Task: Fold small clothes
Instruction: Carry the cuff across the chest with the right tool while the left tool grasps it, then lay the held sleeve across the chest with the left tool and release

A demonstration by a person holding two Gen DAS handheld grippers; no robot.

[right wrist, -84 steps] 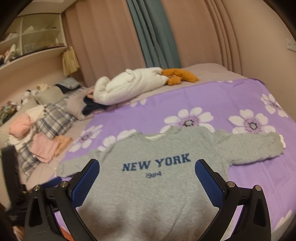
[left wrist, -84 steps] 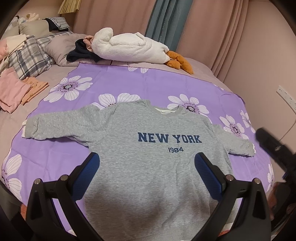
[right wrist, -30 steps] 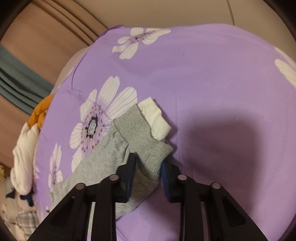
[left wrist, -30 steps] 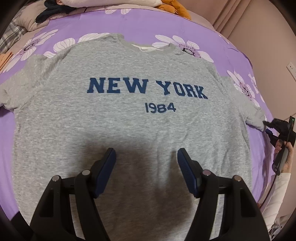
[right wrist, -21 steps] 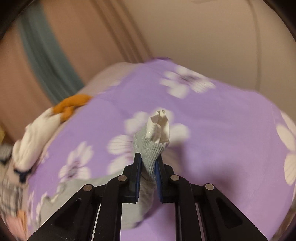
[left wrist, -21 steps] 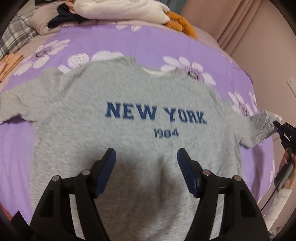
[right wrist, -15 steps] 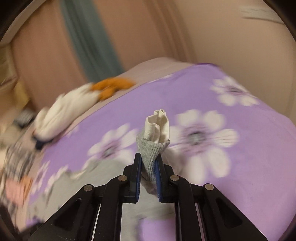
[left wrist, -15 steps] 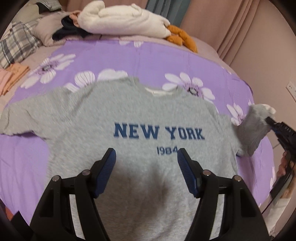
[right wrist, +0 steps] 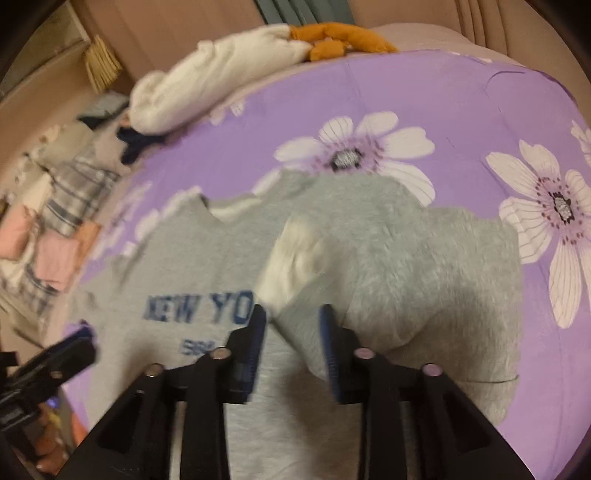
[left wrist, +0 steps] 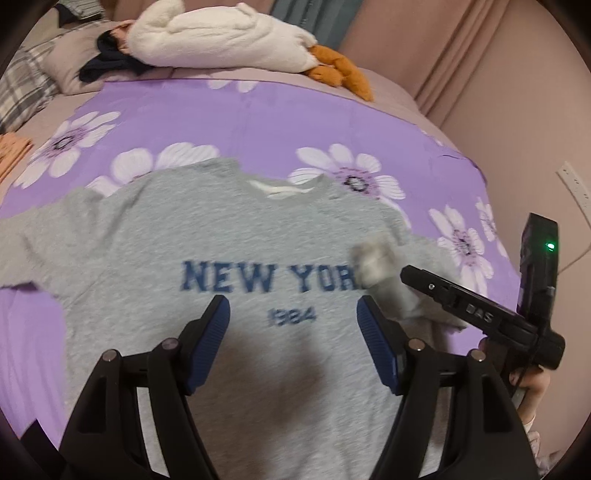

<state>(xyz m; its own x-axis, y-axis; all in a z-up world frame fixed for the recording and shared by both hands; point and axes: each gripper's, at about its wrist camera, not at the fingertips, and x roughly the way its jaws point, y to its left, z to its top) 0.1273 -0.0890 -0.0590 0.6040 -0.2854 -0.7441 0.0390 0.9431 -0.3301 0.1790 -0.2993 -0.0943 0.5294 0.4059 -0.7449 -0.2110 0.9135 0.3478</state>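
A grey NEW YORK 1984 sweatshirt lies face up on a purple flowered sheet. My left gripper is open and empty, hovering over the lower chest. My right gripper has its jaws partly apart around the right sleeve cuff, which has a white lining and now lies over the chest by the lettering. The right gripper also shows in the left wrist view beside the cuff. The folded sleeve lies across the shirt's right side.
A white plush toy with orange feet lies at the bed's far edge. Pillows and stacked clothes sit to the left. A wall with a socket is close on the right.
My right gripper carried the right sleeve cuff from the sheet up and over onto the shirt's chest, and its jaws have opened from a tight grip. The left gripper has pulled back and stayed open.
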